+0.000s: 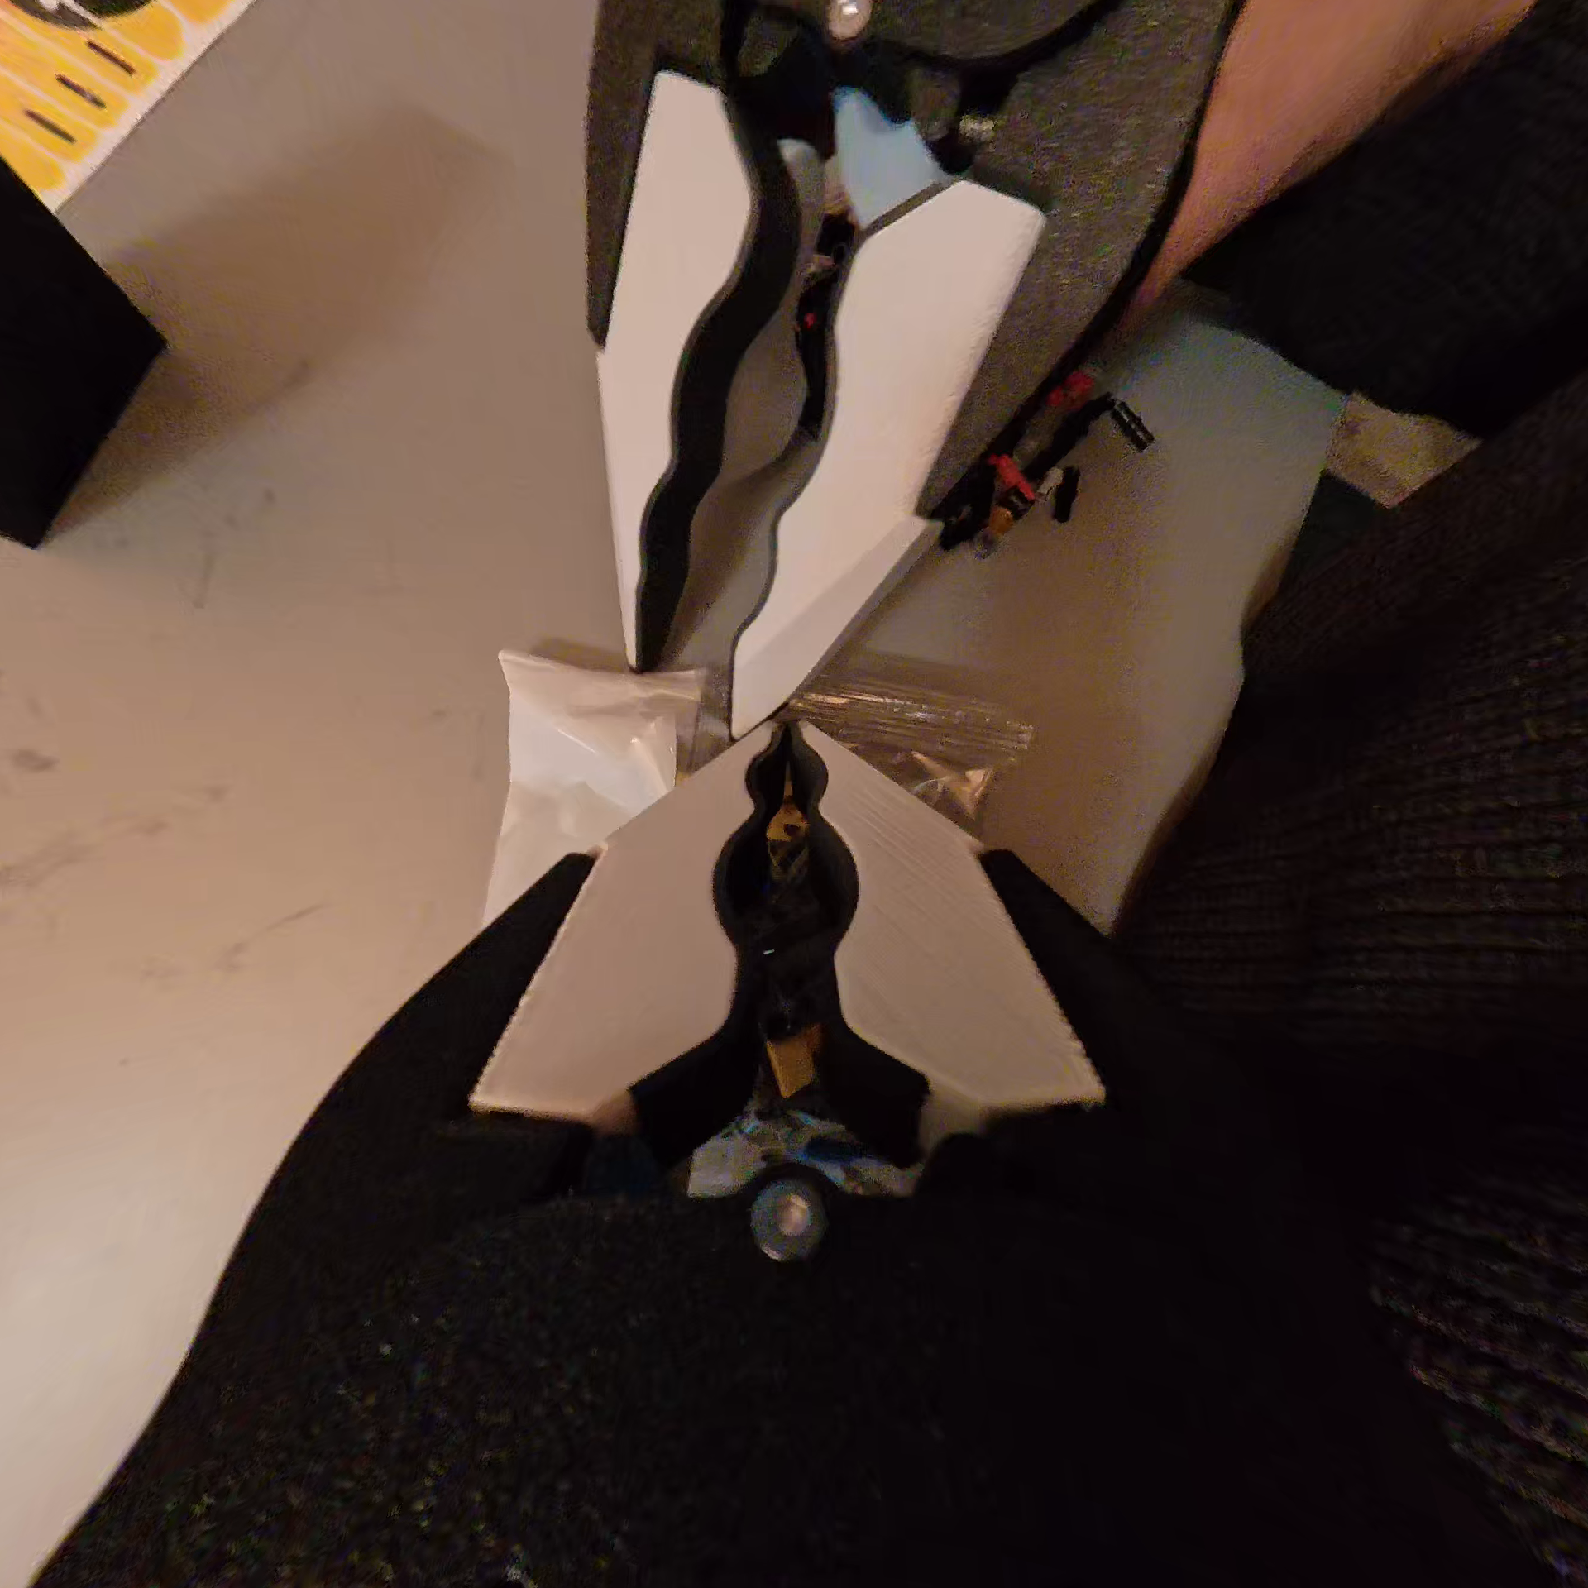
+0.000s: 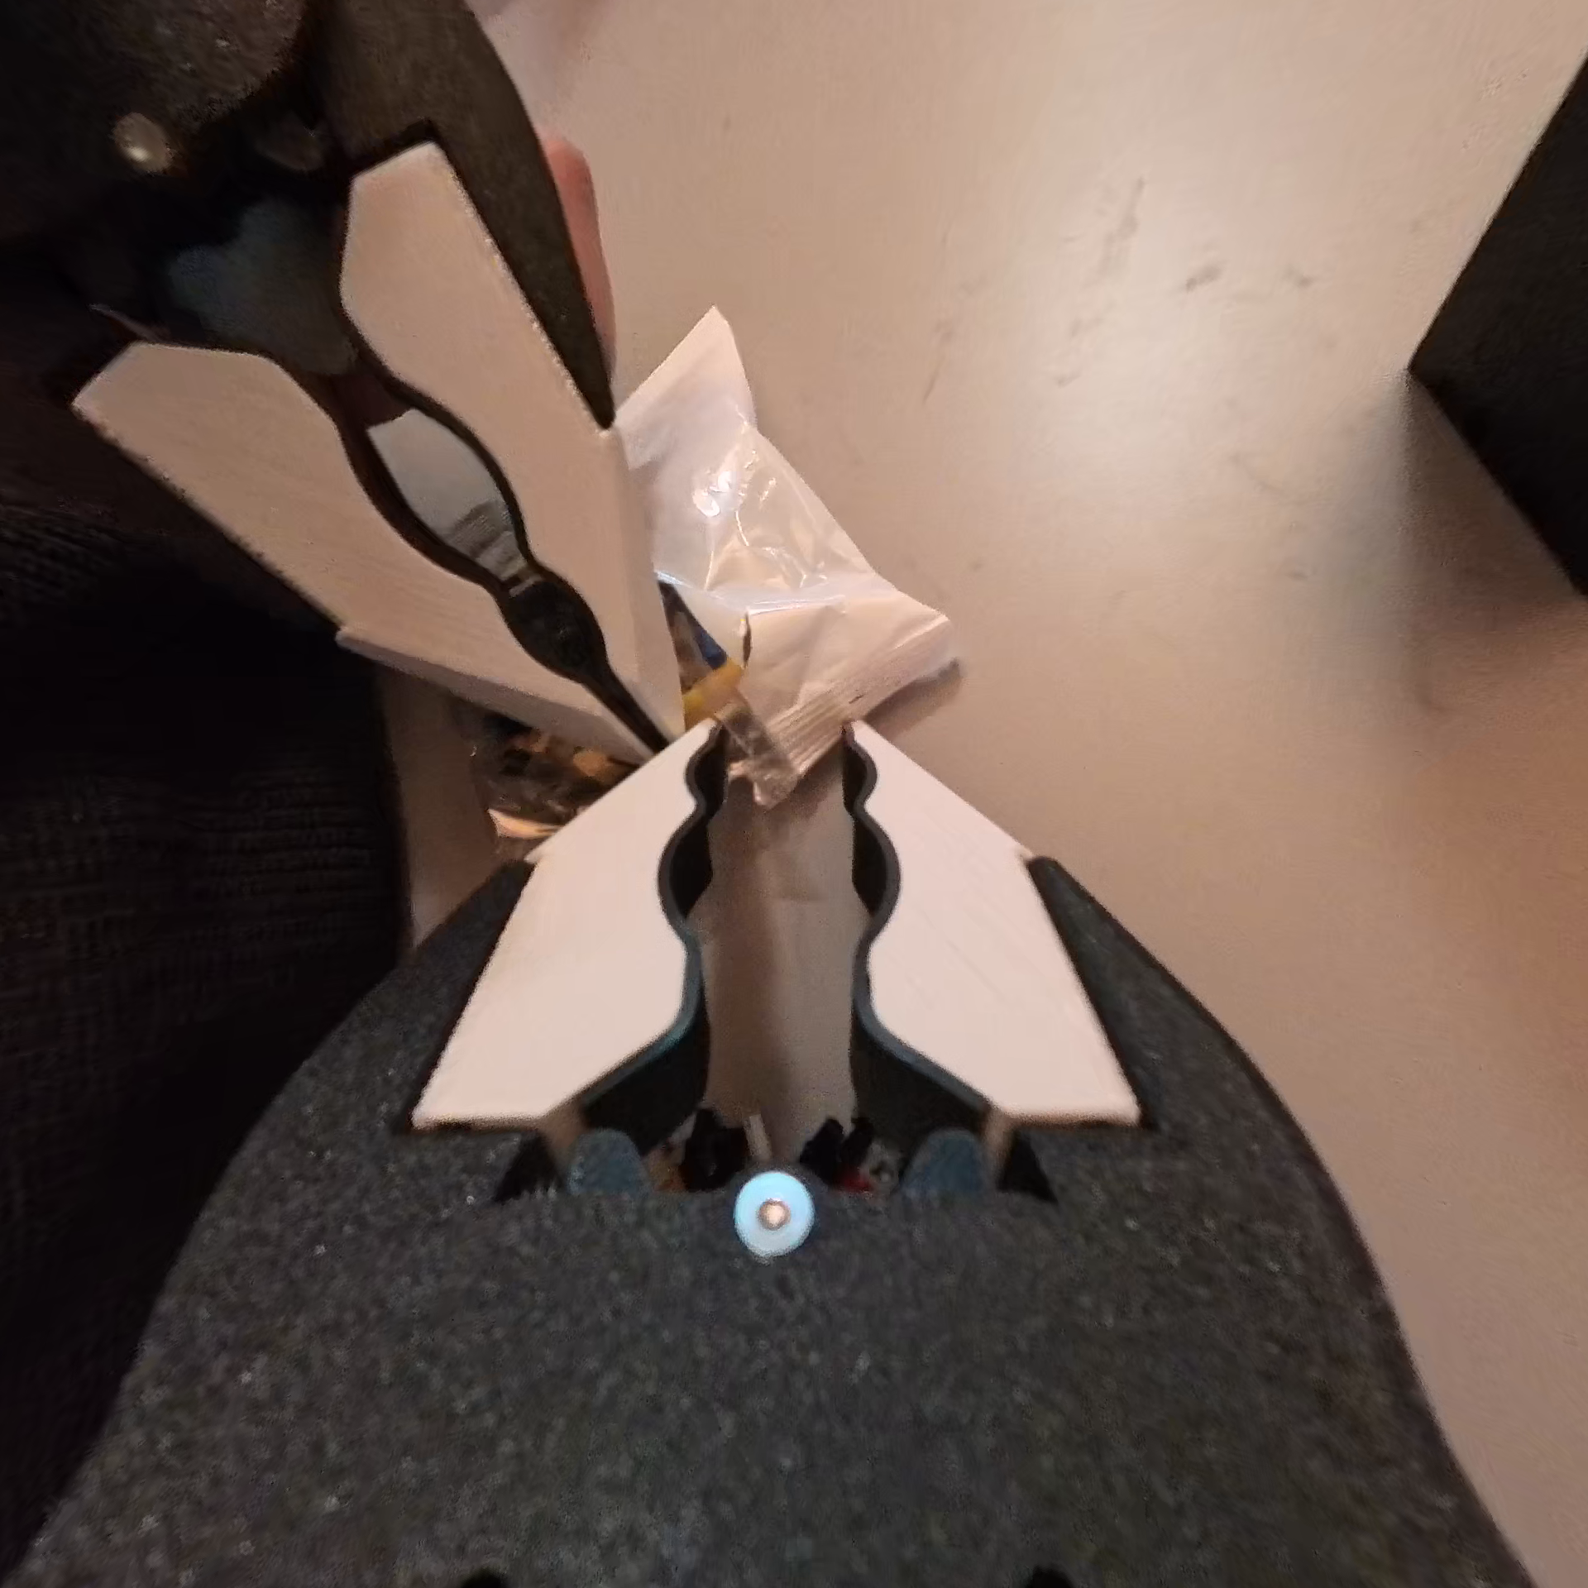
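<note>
The left claw (image 1: 786, 730) points forward with its tips pinched together on the edge of a clear plastic bag (image 1: 928, 760) of small parts. The right claw (image 2: 782, 739) meets it tip to tip from the opposite side, its white fingers (image 2: 937, 902) spread apart around the crimped end of a white packet (image 2: 773, 584). Both bags sit just above the pale worktop (image 2: 1160, 430). A bare forearm (image 1: 1289, 129) shows behind the right claw. No readable writing shows on either bag.
</note>
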A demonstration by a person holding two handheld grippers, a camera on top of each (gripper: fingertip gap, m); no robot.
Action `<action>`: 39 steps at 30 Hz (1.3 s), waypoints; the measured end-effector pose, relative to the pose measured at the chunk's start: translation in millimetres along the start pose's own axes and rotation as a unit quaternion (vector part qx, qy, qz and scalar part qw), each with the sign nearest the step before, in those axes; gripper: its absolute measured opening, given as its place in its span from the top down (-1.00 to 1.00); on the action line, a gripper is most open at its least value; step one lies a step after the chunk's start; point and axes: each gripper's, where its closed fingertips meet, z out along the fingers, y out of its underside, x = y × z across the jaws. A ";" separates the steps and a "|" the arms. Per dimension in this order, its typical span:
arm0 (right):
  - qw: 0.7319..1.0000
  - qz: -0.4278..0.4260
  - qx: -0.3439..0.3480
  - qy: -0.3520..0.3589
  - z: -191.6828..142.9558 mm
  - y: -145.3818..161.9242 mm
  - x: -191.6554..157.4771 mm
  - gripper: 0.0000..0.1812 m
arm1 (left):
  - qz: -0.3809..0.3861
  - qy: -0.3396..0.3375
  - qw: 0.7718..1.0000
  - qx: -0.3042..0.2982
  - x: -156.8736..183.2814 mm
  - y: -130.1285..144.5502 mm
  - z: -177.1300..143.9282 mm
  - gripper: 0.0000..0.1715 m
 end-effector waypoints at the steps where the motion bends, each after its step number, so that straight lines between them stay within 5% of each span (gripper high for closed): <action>1: 1.000 -0.001 -0.007 0.000 2.0 0.3 -0.1 0.71 | 0.007 -0.004 1.000 -0.001 0.5 0.5 0.0 1.00; 9: 0.990 -0.090 -0.069 0.085 9.8 4.7 1.0 0.77 | -0.003 -0.011 1.000 -0.022 3.0 9.4 2.6 1.00; 15: 0.986 -0.117 -0.058 0.104 15.6 3.8 -5.6 0.99 | -0.029 -0.036 0.999 -0.025 0.5 11.6 -0.2 1.00; 25: 0.977 -0.158 -0.009 0.139 17.8 -20.2 -11.3 1.00 | -0.023 -0.090 0.996 0.004 -9.7 12.4 -23.4 1.00; 37: 0.981 -0.097 0.028 0.166 29.1 -35.6 -11.8 1.00 | -0.032 -0.093 0.994 0.056 -8.9 16.4 -33.0 1.00; 39: 0.976 -0.080 0.010 0.200 31.0 -25.8 6.8 1.00 | -0.037 -0.033 0.994 0.097 18.4 -2.7 -34.7 1.00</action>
